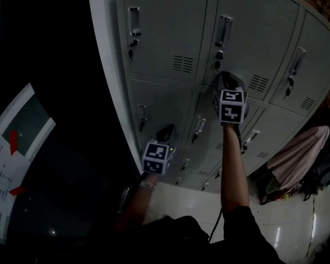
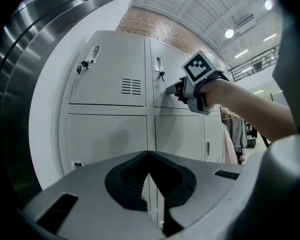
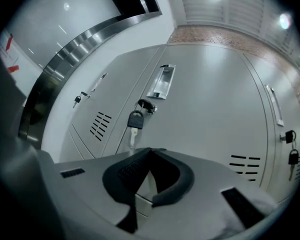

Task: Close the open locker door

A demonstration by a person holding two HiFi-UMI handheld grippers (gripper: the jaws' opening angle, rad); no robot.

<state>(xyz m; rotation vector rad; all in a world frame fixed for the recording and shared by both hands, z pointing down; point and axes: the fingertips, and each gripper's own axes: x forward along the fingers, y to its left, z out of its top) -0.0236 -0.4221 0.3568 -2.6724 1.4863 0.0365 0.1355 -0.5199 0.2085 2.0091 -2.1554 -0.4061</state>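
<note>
A bank of grey lockers (image 1: 165, 32) fills the head view. My right gripper (image 1: 227, 77) is shut and empty, its tips against the top-middle door (image 1: 253, 26) just below that door's lock. In the right gripper view, my right gripper (image 3: 150, 150) sits under the door's recessed handle (image 3: 161, 81) and hanging key (image 3: 135, 120). The door looks about level with its neighbours; I cannot tell if it is latched. My left gripper (image 1: 167, 128) hangs lower, in front of the lower lockers, shut and empty. In the left gripper view, my left gripper (image 2: 149, 153) points at the lower doors, with the right gripper (image 2: 169, 90) above it.
Keys hang in other locks (image 1: 131, 51). A pink garment (image 1: 297, 155) and darker clothes hang to the right of the lockers. A white board with red arrows (image 1: 11, 158) stands at the left. A curved steel band (image 3: 65, 54) runs left of the lockers. Pale floor tiles (image 1: 297, 224) lie below.
</note>
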